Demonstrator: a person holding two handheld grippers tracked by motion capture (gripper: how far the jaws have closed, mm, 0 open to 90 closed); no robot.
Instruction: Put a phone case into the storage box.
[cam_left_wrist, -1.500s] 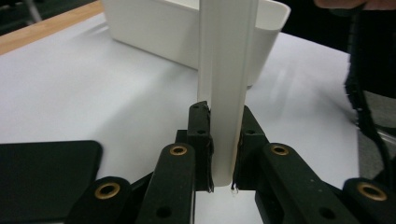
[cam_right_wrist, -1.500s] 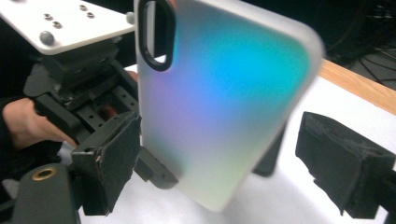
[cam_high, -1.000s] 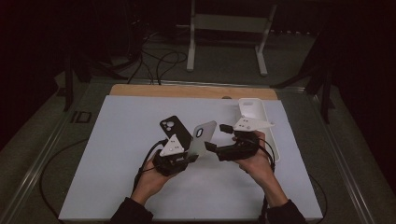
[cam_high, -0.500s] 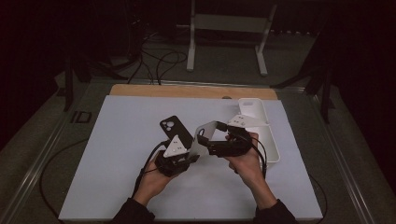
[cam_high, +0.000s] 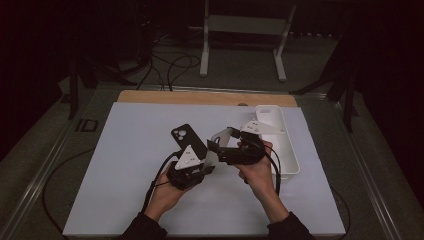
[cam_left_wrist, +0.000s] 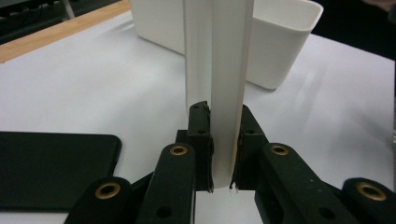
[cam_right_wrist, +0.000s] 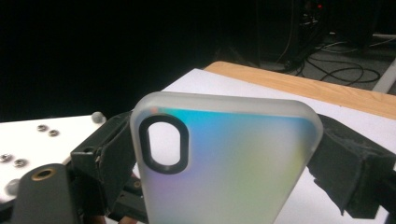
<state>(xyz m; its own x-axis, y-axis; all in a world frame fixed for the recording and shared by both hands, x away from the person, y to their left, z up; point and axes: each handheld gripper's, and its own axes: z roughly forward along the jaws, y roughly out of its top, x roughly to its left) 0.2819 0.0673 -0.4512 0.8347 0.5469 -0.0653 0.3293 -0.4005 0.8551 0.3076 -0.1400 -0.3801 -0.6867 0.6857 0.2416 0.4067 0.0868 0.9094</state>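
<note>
A: Starting with the high view; what is lying on the white mat (cam_high: 125, 165)?

B: A black phone (cam_high: 187, 139) is lying face down near the middle; a long white bin (cam_high: 289, 165) is sitting along the mat's right side; a wooden strip (cam_high: 200, 97) is running along the far edge; both of the person's hands are coming in from below, close together at the centre.

A: And the grippers there?

B: The left gripper (cam_high: 206, 164) is sitting just on the near side of the phone; the right gripper (cam_high: 216, 144) is pointing leftward at it; a pale phone case (cam_high: 220, 136) is standing between the two, off the mat; the jaws themselves are too small and dark there to be judging.

A: Moving to the left gripper view, then?

B: The case (cam_left_wrist: 219, 84) is rising edge-on, straight up from between the two black jaws; the pads are pressing on it from both sides, so this gripper is clamping the case; the phone (cam_left_wrist: 56, 163) is lying flat on the mat at lower left, apart from the jaws; the bin (cam_left_wrist: 261, 42) is standing behind.

A: And the right gripper view?

B: The frosted case (cam_right_wrist: 224, 163) is facing the camera broadside, its oval camera cutout (cam_right_wrist: 164, 144) at upper left; the right gripper's padded jaws are sitting against its two long edges, spread wide and gripping it across its width; the left gripper's body (cam_right_wrist: 93, 154) is showing behind the case at left.
</note>
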